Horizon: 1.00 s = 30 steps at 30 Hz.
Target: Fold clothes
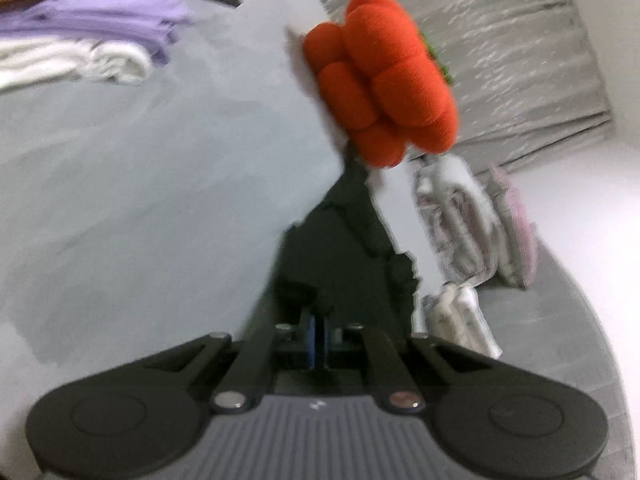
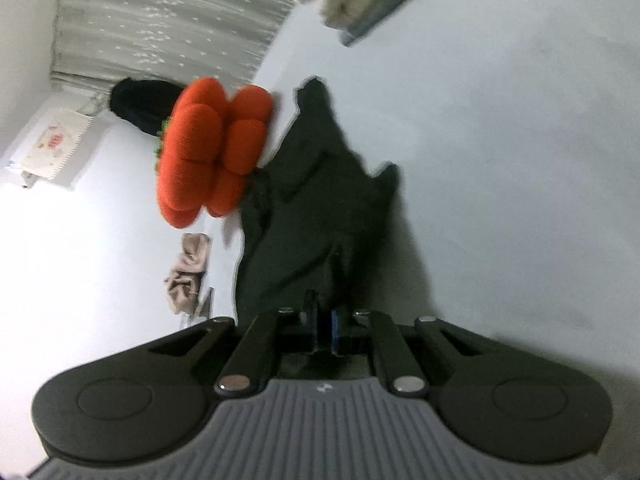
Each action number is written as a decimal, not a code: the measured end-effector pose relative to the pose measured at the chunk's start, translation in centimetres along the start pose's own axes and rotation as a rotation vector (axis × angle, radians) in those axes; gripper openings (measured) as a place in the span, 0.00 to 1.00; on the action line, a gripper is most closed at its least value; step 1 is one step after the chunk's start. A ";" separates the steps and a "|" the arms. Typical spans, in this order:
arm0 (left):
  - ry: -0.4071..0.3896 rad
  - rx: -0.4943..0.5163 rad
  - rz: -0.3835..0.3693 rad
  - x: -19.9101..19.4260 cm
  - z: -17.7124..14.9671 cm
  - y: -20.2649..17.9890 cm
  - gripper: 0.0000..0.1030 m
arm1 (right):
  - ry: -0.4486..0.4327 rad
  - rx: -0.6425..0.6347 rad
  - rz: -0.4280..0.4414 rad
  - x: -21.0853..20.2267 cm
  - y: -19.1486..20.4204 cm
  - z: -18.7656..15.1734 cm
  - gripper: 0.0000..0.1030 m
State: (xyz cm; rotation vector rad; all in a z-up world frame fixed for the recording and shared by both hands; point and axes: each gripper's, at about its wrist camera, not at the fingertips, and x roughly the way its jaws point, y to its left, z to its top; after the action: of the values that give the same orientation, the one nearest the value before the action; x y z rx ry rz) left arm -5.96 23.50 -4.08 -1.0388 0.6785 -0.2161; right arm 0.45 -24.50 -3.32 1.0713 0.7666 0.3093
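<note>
A dark, crumpled garment [image 1: 344, 248] lies on the pale grey bed sheet [image 1: 140, 180]. In the left wrist view its near edge runs down into my left gripper [image 1: 318, 340], whose blue pads are pressed together on the fabric. In the right wrist view the same dark garment [image 2: 320, 200] spreads away from my right gripper [image 2: 324, 332], which is also shut on a near edge of it. How the cloth sits between the pads is hidden by folds.
An orange plush cushion [image 1: 384, 76] [image 2: 212, 148] sits just beyond the garment. Folded purple clothes [image 1: 100, 12] and white clothes [image 1: 80, 60] lie at the far left. Folded pink-and-white pieces [image 1: 464, 220] lie to the right. A beige cloth [image 2: 188, 272] and a silvery curtain [image 2: 160, 12] are also in view.
</note>
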 end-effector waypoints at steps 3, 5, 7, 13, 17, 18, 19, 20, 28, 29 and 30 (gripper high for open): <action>-0.017 -0.005 -0.041 0.3 1.2 -1.2 0.03 | -0.025 0.002 0.033 0.1 1.1 0.7 0.07; -0.023 -0.004 -0.061 0.9 2.3 -2.3 0.03 | -0.041 0.006 0.054 0.3 1.9 1.5 0.07; -0.028 0.000 -0.072 1.9 3.6 -3.4 0.03 | -0.064 -0.002 0.076 0.5 2.9 2.5 0.07; -0.060 0.013 -0.058 6.5 7.5 -6.3 0.03 | -0.126 -0.026 0.075 2.7 5.0 6.2 0.07; -0.088 0.009 -0.007 10.6 10.0 -7.3 0.03 | -0.148 0.000 0.051 5.5 4.9 9.2 0.07; -0.093 0.012 0.014 11.8 10.6 -7.5 0.04 | -0.150 0.007 0.043 6.0 4.5 9.9 0.08; -0.097 0.019 0.040 13.1 11.1 -7.6 0.04 | -0.154 0.015 0.032 6.7 4.1 10.5 0.08; -0.105 0.031 0.067 14.1 11.6 -7.6 0.04 | -0.157 0.028 0.019 7.5 3.6 11.2 0.09; -0.160 0.139 0.153 16.6 12.9 -7.9 0.38 | -0.211 0.132 -0.086 10.6 0.1 14.6 0.37; -0.154 0.163 0.148 16.4 12.7 -7.9 0.41 | -0.216 0.120 -0.090 10.4 0.1 14.5 0.40; -0.140 0.194 0.148 16.3 12.5 -8.0 0.41 | -0.213 0.091 -0.091 10.2 0.4 14.3 0.40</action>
State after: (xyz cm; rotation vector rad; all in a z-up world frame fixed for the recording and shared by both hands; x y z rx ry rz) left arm 15.52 20.79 0.06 -0.8062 0.5923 -0.0777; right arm 17.61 -28.03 -3.48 1.1310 0.6406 0.0807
